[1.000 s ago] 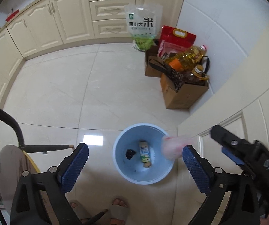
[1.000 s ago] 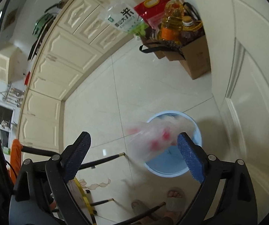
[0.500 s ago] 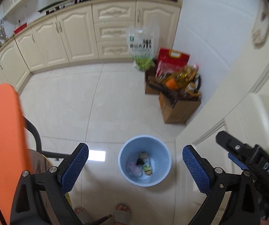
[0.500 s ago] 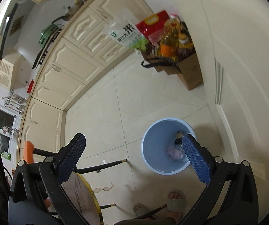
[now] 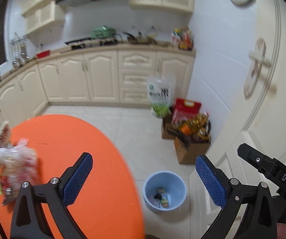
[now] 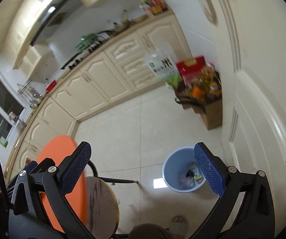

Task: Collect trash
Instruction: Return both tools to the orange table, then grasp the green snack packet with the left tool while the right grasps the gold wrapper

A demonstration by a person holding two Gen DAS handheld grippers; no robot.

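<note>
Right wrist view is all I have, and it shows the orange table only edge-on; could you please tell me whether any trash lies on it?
Observer: Yes, the left wrist view shows a pile of wrappers lying on the orange table.
Operator: Thank you. Is the left claw holding any of it?
Observer: No, the left claw is open and empty; the pile lies off to the left of its left finger, apart from it.

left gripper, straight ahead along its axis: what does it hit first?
Probably bare floor tile, hedged since depth is unclear. The left gripper, jaws open and empty, aims between the orange table edge and the blue bin; neither lies squarely in line.
</note>
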